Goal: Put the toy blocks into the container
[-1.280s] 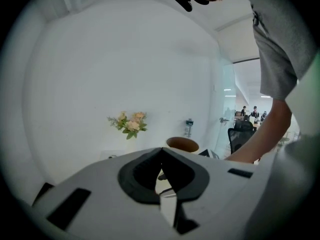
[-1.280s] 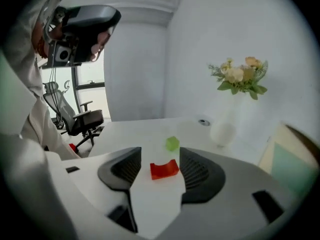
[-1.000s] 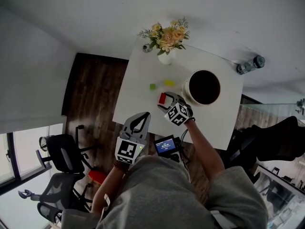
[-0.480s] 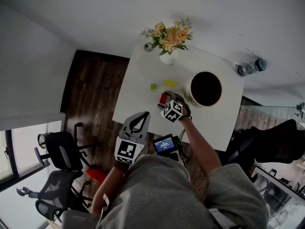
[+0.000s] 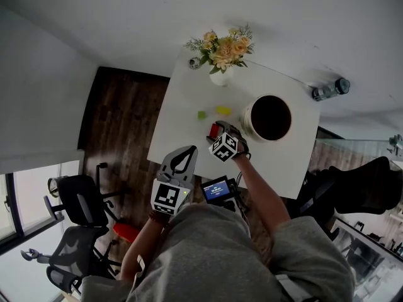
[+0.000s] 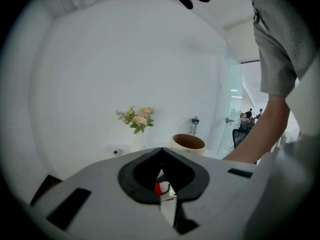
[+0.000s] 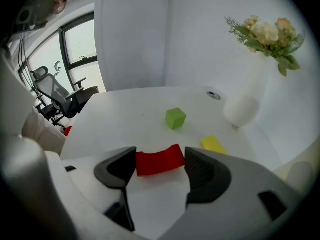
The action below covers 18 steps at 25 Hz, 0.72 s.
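Red block (image 7: 160, 162): lies flat on the table (image 5: 182, 128) near its front edge, framed by the jaws of the right tongs (image 7: 160, 153). In the head view the container (image 5: 245, 122) is noted close by, at about 3 o'clock from it. The green block (image 7: 175, 118) is at 11 o'clock and the yellow block (image 7: 213, 144) at 1 o'clock, both on the table and apart from each other. The container's inside shows dark, and no block can be made out in it.

Risks, as judged: nearly the whole gap is filled by the red block, so little margin is left. It would be shoved or tipped by a jaw tip set down on its end instead of beside it. Its top is hollowed, so a shallow or skewed pinch may let it twist out on the lift. The container rim could be clipped on the short carry.

Right tongs: spread almost fully, jaws just drawn in slightly, block between them, no firm press made out.

Left tongs (image 6: 161, 150): jaws pressed together, nothing held, off the table at 7 o'clock.
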Tool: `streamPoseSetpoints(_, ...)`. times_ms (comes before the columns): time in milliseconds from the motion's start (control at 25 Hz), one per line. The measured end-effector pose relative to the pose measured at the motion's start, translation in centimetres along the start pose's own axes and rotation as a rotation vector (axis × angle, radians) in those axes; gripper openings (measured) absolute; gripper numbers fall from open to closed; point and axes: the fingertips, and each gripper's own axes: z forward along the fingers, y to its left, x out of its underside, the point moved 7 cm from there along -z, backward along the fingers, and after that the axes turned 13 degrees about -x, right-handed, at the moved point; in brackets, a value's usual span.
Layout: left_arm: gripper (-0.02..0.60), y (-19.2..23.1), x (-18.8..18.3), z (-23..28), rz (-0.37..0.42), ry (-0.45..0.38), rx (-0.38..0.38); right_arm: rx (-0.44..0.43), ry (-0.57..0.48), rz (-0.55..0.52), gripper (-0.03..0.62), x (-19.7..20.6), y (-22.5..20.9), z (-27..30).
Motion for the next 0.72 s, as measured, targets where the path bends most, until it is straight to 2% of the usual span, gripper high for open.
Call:
streamPoseSetpoints(320,0.006,0.6,-0.4,0.4,0.005,-0.005,0.007,0.013,-0.088,0.017,0.305,-2.2,0.6,-1.8)
streamPoseSetpoints(520,0.006,1.5,-0.7,1.4,0.012,-0.018,0.005,0.057,-0.174,0.019,0.305,-4.6,0.9,-5.5)
streamPoseSetpoints(720,0.006,0.5,-1.3,2.8,0.032,-0.034,0.054,0.108,-0.277,0.052,0.305,-4.4,2.7,-10.5)
